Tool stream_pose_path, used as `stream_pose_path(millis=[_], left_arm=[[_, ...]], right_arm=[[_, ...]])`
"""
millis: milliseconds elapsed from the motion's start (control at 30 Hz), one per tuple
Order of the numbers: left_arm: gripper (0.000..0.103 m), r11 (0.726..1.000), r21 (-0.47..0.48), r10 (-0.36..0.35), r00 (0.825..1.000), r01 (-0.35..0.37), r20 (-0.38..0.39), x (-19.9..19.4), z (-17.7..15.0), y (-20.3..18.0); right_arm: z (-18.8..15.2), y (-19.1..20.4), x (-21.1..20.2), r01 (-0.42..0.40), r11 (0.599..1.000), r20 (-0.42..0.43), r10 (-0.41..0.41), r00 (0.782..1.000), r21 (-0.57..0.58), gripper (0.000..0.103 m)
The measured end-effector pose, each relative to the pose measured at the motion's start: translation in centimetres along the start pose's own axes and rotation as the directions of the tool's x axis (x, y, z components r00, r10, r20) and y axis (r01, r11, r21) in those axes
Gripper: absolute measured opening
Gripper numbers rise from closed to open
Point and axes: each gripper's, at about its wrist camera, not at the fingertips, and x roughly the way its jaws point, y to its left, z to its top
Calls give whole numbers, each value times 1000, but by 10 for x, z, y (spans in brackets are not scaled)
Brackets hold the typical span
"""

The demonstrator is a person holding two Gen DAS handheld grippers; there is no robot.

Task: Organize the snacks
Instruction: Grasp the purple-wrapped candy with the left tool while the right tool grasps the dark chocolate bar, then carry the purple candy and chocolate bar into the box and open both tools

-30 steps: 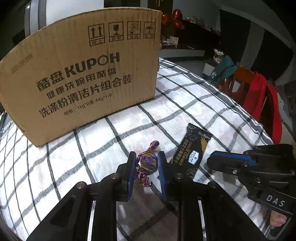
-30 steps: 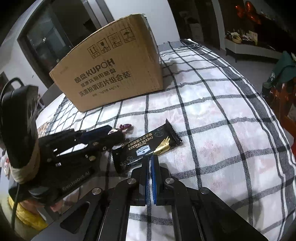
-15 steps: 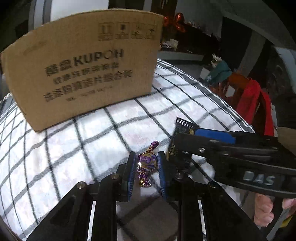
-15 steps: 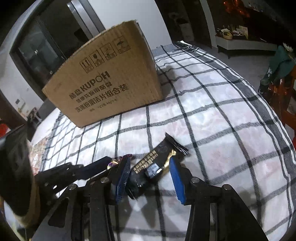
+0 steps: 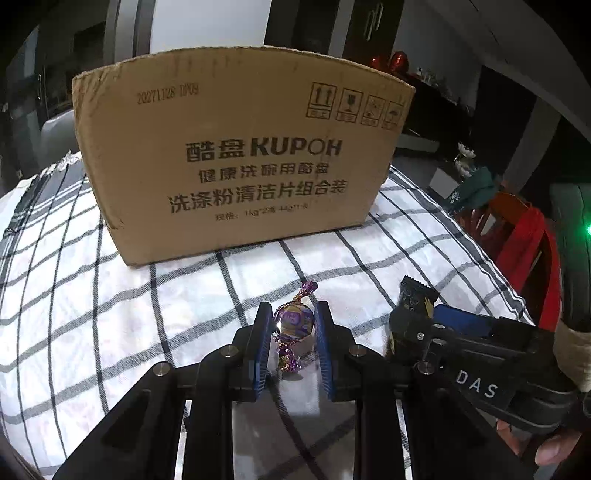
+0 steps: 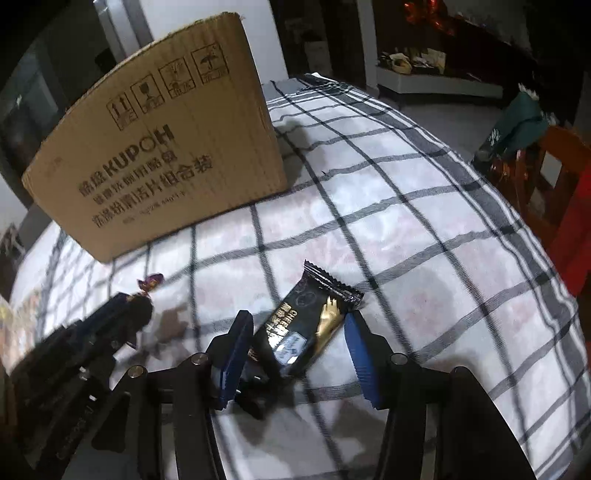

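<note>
Both jaws bracket snacks: candy (image 5: 293, 320), cracker (image 6: 301, 326).

The room is dim, with dark panels and doors along the back and a pale wall (image 5: 207, 26) between them. A white cloth with dark grid lines (image 6: 424, 236) covers the table, and at its far edge stands a wooden chair (image 6: 561, 162) draped with red fabric (image 5: 528, 243) and green fabric (image 6: 521, 122). A low white shelf (image 6: 436, 83) holding small clutter runs along the far wall above a pale floor.
</note>
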Motion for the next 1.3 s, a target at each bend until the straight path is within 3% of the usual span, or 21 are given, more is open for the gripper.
stream_pose_path(millis=[233, 300, 333, 367, 467, 800, 1300], left_arm=[[24, 1000, 1, 3, 1000, -3, 18, -5, 1, 0], [24, 1000, 3, 9, 1000, -9, 17, -6, 1, 0], [24, 1000, 4, 10, 1000, -10, 16, -7, 0, -1], [24, 1000, 5, 12, 1000, -12, 14, -7, 0, -2], [24, 1000, 9, 15, 1000, -16, 11, -9, 0, -6], [24, 1000, 9, 21, 999, -21, 24, -26, 6, -20], [24, 998, 11, 59, 988, -62, 145, -87, 47, -26]], right_arm=[[-2, 19, 8, 104, 992, 23, -103, 994, -69, 58], [-5, 20, 7, 115, 989, 40, -112, 993, -98, 55], [-6, 19, 5, 119, 988, 47, -115, 992, -101, 48], [-6, 17, 3, 104, 989, 52, -99, 994, -103, 42], [-7, 8, -1, 55, 994, 53, -50, 997, -93, 39], [-7, -3, -39, -36, 994, 141, 50, 989, -103, 38], [36, 10, -101, -131, 975, 275, 177, 945, -177, 38]])
